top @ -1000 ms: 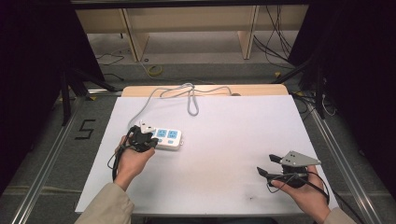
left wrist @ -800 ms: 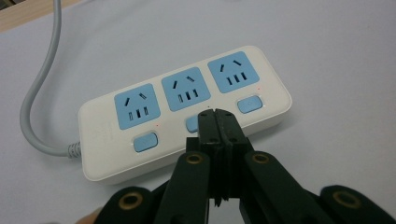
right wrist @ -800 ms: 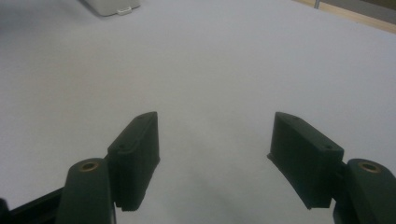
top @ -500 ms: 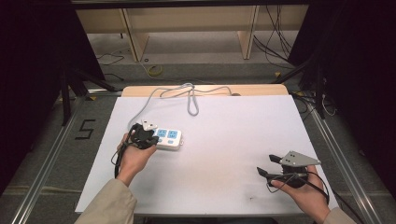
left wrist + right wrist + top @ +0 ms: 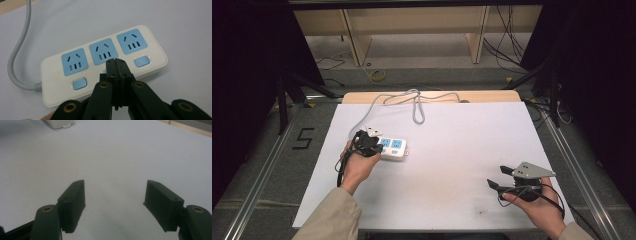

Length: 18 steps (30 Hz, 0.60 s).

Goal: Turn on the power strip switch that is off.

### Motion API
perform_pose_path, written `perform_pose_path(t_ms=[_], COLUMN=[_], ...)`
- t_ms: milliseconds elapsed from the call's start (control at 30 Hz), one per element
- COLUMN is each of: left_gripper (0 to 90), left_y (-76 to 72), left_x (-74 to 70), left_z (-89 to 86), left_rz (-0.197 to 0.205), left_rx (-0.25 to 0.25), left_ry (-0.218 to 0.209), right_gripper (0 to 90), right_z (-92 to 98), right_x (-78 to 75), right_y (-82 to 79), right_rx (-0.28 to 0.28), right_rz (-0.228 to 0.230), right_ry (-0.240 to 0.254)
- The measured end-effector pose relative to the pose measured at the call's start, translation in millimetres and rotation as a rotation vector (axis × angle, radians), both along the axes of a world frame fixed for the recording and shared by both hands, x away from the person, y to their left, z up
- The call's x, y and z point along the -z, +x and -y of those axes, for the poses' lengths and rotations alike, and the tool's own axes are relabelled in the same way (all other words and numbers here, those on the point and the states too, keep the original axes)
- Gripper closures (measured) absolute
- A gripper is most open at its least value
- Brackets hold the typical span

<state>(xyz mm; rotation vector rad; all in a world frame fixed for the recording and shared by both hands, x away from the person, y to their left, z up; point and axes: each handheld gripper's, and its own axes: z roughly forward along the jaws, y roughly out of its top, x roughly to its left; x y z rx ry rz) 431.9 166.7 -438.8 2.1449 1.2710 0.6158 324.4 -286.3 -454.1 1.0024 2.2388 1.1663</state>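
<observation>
A white power strip [image 5: 393, 148] with three blue sockets and blue switch buttons lies left of centre on the white table top [image 5: 452, 150]; its grey cable [image 5: 414, 102] loops toward the far edge. My left gripper [image 5: 371, 142] is shut with nothing between its jaws. In the left gripper view its closed tips [image 5: 116, 65] hover over the power strip [image 5: 105, 62], right at the middle switch button, which they hide. My right gripper [image 5: 498, 177] rests open near the front right of the table. In the right gripper view its gap [image 5: 115, 195] holds nothing.
A wooden board edge [image 5: 432, 96] runs along the table's far side. Cables [image 5: 507, 47] lie on the floor beyond, by wooden shelf legs. Metal rails [image 5: 572, 165] flank the table. A corner of the power strip [image 5: 60, 123] shows at the top of the right gripper view.
</observation>
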Motion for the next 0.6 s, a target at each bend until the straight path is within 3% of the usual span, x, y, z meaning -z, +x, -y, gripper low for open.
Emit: perform_pose_path(t_ms=[600], left_gripper=[89.8], left_y=[14.2], left_x=[5.1], left_z=[2.7], left_rz=[-0.027], left_rx=[-0.014], left_ry=[0.013], right_gripper=[33.1], right_z=[-0.4], right_x=[0.2], right_y=[-0.2], right_rx=[-0.002], right_rz=[-0.001], right_ry=[0.0])
